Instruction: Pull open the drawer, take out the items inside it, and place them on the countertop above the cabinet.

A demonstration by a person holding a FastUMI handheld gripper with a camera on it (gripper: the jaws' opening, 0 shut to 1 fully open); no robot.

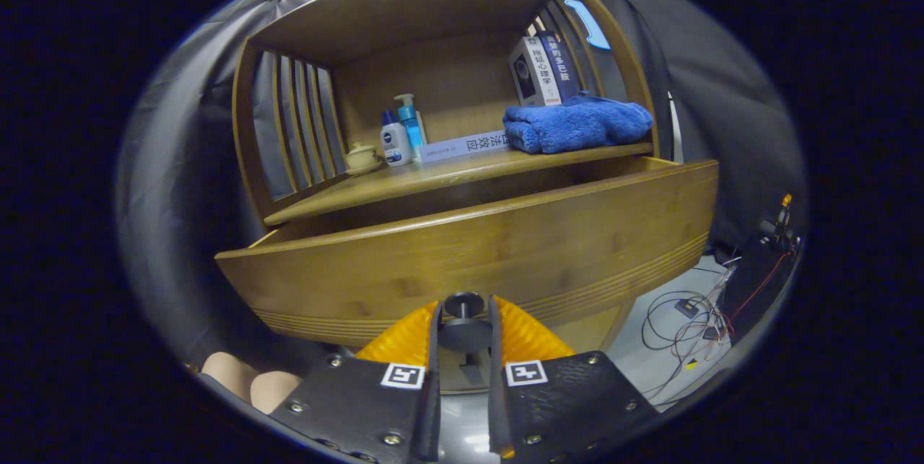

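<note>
The gripper (pixel 464 312) is seen low down, right in front of a wooden cabinet (pixel 404 24). Its two fingers are closed in on the dark round knob (pixel 463 304) of the drawer (pixel 476 247). The knob is held between the fingers, one finger pressed on each side of it.

The drawer is pulled out a little way from the cabinet. A dark gap can be seen between the top edge of the drawer front and the shelf above it. What is inside the drawer cannot be seen, because it is hidden behind the drawer front.

Above the drawer, things are kept on the shelf board (pixel 462 172) of the cabinet. A blue towel (pixel 577 125) is folded on the far right side. Two books (pixel 543 68) are stood up behind the towel, leaned against the side slats. Another book (pixel 465 145) is laid flat just beside the towel. A white bottle with a blue cap (pixel 394 139) and a blue pump bottle (pixel 411 121) are stood close together next to the flat book. A small cream jar with a lid (pixel 361 156) is set near the bottles, by the other side slats.

Some thin cables (pixel 686 312) are spread on the pale floor beside the cabinet. Part of a person's hand (pixel 249 381) is seen next to the gripper.
</note>
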